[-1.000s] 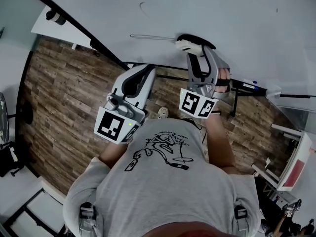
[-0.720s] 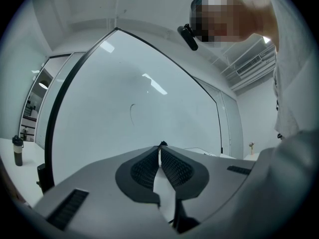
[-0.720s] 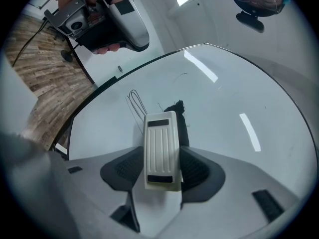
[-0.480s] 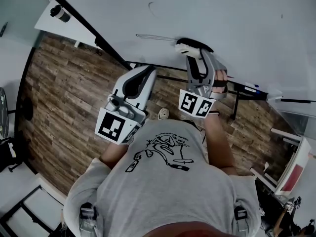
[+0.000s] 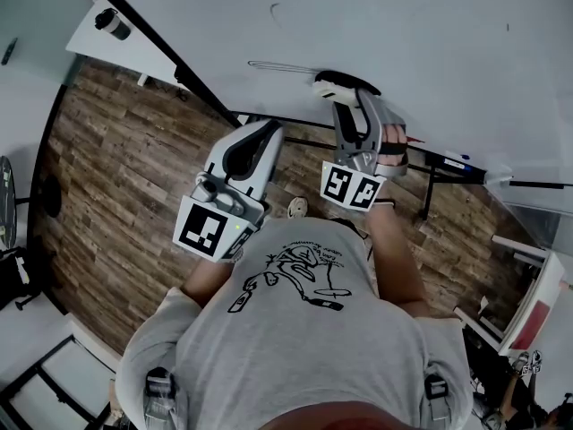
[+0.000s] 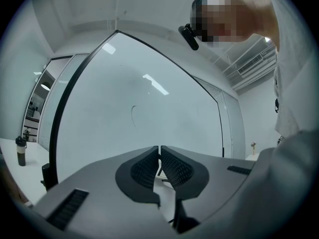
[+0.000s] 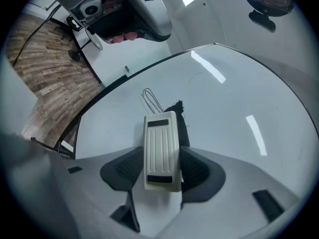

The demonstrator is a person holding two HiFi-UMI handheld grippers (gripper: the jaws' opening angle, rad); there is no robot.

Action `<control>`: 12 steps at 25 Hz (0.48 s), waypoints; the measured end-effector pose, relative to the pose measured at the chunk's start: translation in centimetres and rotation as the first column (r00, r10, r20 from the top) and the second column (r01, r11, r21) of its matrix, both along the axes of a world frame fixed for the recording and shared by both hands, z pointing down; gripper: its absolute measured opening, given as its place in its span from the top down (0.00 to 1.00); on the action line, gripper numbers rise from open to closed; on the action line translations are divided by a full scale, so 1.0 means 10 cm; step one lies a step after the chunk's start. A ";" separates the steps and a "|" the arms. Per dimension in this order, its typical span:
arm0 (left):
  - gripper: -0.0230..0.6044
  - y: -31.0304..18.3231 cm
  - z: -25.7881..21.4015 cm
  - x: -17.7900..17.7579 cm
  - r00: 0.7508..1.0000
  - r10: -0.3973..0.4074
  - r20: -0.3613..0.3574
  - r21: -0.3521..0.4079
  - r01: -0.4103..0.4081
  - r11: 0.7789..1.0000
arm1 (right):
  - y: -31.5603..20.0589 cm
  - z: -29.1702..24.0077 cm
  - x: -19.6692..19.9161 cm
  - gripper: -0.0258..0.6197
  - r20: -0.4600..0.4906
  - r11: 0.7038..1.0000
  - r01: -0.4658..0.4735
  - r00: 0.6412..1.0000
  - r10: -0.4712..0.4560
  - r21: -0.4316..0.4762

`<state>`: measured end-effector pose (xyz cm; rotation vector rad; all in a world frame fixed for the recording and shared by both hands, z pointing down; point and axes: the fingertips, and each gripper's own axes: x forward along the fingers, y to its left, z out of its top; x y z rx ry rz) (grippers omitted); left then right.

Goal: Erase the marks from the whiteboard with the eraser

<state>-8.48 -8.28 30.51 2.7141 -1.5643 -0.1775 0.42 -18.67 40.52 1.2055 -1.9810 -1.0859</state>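
The whiteboard [image 5: 430, 52] fills the top of the head view. It bears a long thin loop mark [image 5: 282, 64] and a small curved stroke [image 5: 273, 12]. My right gripper [image 5: 347, 97] is shut on the cream eraser [image 5: 333, 85], which is pressed against the board just right of the loop. In the right gripper view the eraser [image 7: 161, 151] sits between the jaws, its black felt [image 7: 182, 118] on the board below the loop mark [image 7: 151, 99]. My left gripper [image 5: 255, 141] is shut on nothing and held off the board; its view shows the curved stroke [image 6: 132, 114].
The board's black stand legs [image 5: 428, 186] rise from a wood floor [image 5: 116, 150]. A marker ledge [image 5: 452, 159] runs along the board's lower edge. A white table with a dark cup [image 5: 107, 19] stands at upper left, and other furniture [image 5: 528, 303] at right.
The right gripper has slid the eraser a little to the left along the board, closer to the end of the loop mark. The left gripper has stayed put.
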 end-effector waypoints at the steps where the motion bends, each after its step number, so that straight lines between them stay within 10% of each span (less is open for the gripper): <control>1: 0.91 0.01 0.00 0.00 1.000 0.000 0.001 0.000 0.000 1.000 | 0.00 0.03 -0.02 0.59 -0.006 1.000 0.004 1.000 -0.004 -0.005; 12: 0.91 0.10 0.00 -0.05 1.000 -0.018 0.001 -0.005 0.018 1.000 | -0.01 0.25 -0.14 0.59 -0.030 0.998 0.023 0.999 -0.025 -0.055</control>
